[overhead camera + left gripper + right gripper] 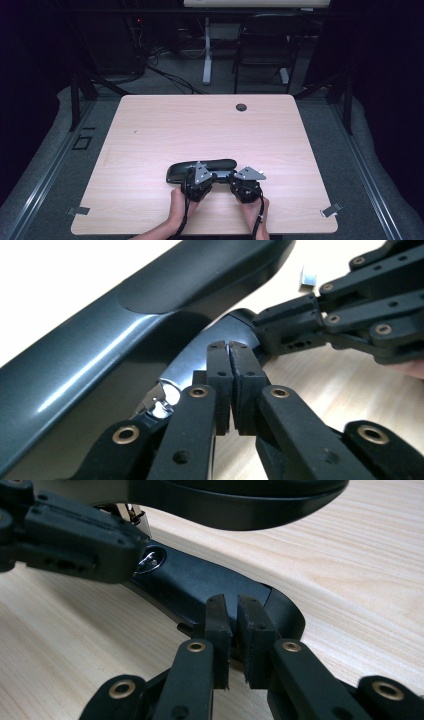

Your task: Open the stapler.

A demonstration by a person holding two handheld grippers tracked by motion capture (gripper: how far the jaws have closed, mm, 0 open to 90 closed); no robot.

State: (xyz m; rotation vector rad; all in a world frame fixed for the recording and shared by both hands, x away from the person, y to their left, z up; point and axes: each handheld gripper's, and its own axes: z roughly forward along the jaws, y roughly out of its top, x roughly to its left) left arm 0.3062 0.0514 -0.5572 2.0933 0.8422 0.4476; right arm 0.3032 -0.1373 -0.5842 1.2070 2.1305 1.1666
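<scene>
Presently, one glossy black hinged case (200,169), long and rounded like a spectacle case, lies on the near middle of the pale wooden surface (150,135), its lid standing open toward the far side.

Left hand-held gripper (199,184): jaws drawn almost together, pads (220,385) pressed against the near rim of the case's lower shell beside the metal hinge; whether they pinch the rim or merely rest on it cannot be told.

Right hand-held gripper (245,186): jaws nearly closed, a thin gap showing between them, nipping the rounded right end of the same lower shell (210,587).

Judgement: the step in hand appears to be steadying the base so the lid can be worked. To do it well, both grips should stay low on the shell, clear of the hinge, with even pressure so the glossy plastic does not slip.

Count: one case, two grippers, one surface.
</scene>
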